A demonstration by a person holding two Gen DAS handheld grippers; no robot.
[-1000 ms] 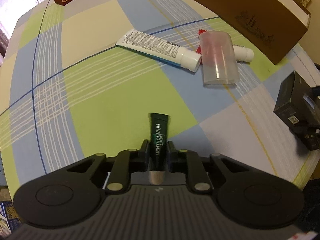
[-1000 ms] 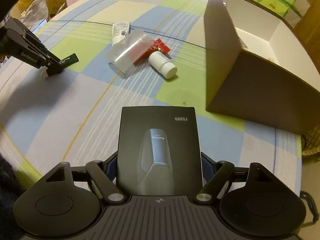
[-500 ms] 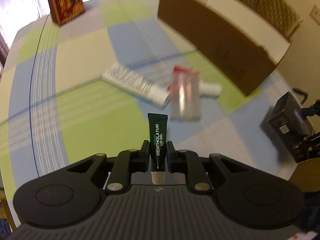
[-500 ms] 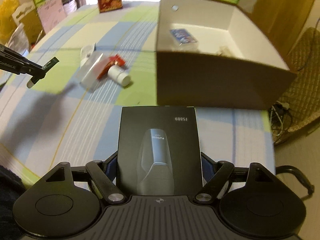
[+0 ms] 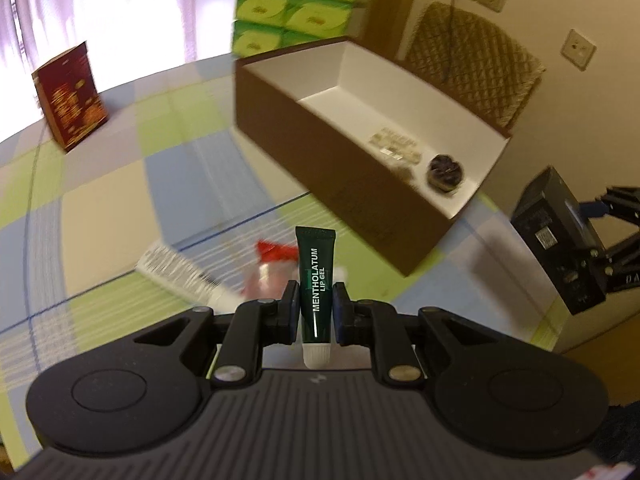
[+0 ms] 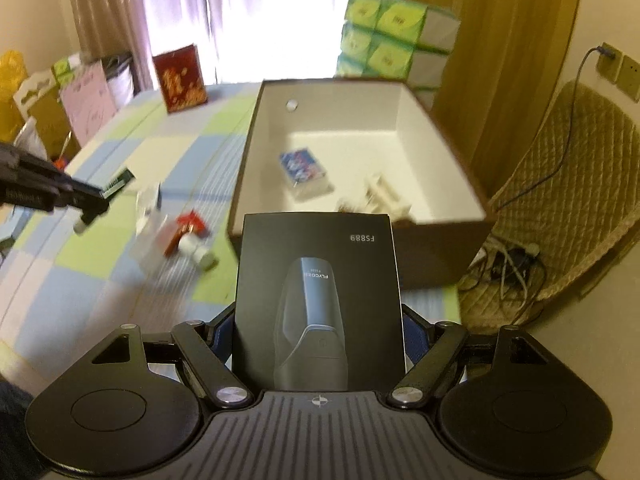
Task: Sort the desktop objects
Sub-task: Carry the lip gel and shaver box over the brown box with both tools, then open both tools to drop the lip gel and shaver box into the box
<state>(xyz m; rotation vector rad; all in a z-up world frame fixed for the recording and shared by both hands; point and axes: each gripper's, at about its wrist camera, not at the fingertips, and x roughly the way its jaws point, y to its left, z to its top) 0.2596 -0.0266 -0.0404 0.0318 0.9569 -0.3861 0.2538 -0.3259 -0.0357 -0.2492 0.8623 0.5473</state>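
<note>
My left gripper (image 5: pixel 316 308) is shut on a dark green Mentholatum lip gel tube (image 5: pixel 316 280), held up in the air above the table. It also shows in the right wrist view (image 6: pixel 86 196). My right gripper (image 6: pixel 318 320) is shut on a black shaver box (image 6: pixel 318 300), raised in front of the open brown cardboard box (image 6: pixel 440 256). The shaver box also shows at the right of the left wrist view (image 5: pixel 556 240). The cardboard box (image 5: pixel 340 184) holds several small items. A white tube (image 5: pixel 180 276), a clear plastic cup (image 6: pixel 154 240), a red packet (image 6: pixel 188 226) and a white bottle (image 6: pixel 198 254) lie on the table.
A red gift box (image 5: pixel 70 96) stands at the table's far side. Green tissue packs (image 6: pixel 392 36) are stacked behind the cardboard box. A wicker chair (image 6: pixel 572 184) with cables stands right of the table. Bags and cartons (image 6: pixel 52 100) sit at the far left.
Both grippers have risen and tilted up with their loads. The cardboard box's inside has come into fuller view in both views. The table items look blurred from the motion.
</note>
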